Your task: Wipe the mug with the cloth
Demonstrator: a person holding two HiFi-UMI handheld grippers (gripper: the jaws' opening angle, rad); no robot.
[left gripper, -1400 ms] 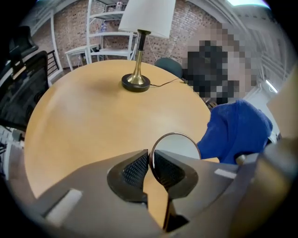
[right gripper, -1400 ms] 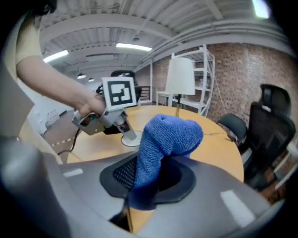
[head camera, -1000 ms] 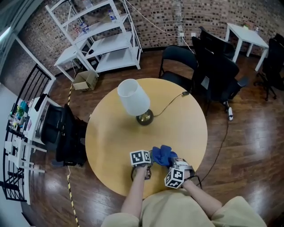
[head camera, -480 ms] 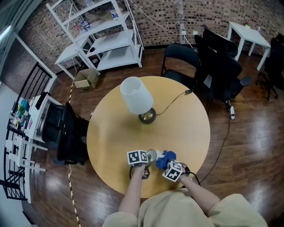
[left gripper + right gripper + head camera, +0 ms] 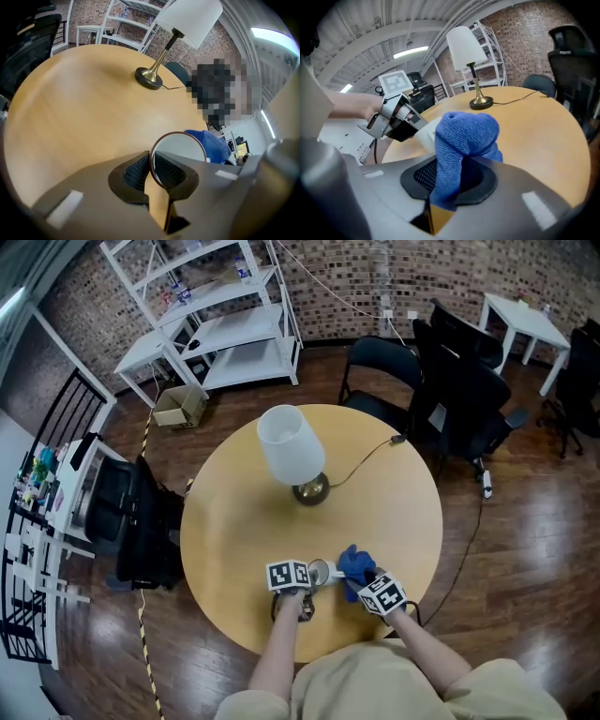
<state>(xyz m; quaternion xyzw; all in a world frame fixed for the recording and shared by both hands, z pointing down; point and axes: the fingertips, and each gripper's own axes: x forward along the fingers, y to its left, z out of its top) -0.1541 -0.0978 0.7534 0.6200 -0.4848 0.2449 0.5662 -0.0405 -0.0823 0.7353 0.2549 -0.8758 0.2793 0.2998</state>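
Observation:
A white mug (image 5: 319,570) with a thin brown rim is held off the table, tipped so its mouth faces up toward the head view. My left gripper (image 5: 304,578) is shut on it; in the left gripper view the jaws (image 5: 152,171) pinch the mug's wall (image 5: 180,152) at the rim. A blue cloth (image 5: 353,563) sits just right of the mug, touching its side. The right gripper (image 5: 367,585) is shut on it, and the cloth (image 5: 464,136) rises bunched from between those jaws (image 5: 447,178). The right gripper view also shows the mug's white side (image 5: 425,135).
Everything happens near the front edge of the round wooden table (image 5: 234,521). A lamp (image 5: 286,448) with a white shade and brass base stands at the table's middle, its cord running off to the right. Black chairs (image 5: 450,371) and white shelving (image 5: 216,324) surround the table.
The blue cloth lay over the mug and hid it a second ago. The right gripper has since drawn it to the right, so the mug's open mouth now shows beside it.

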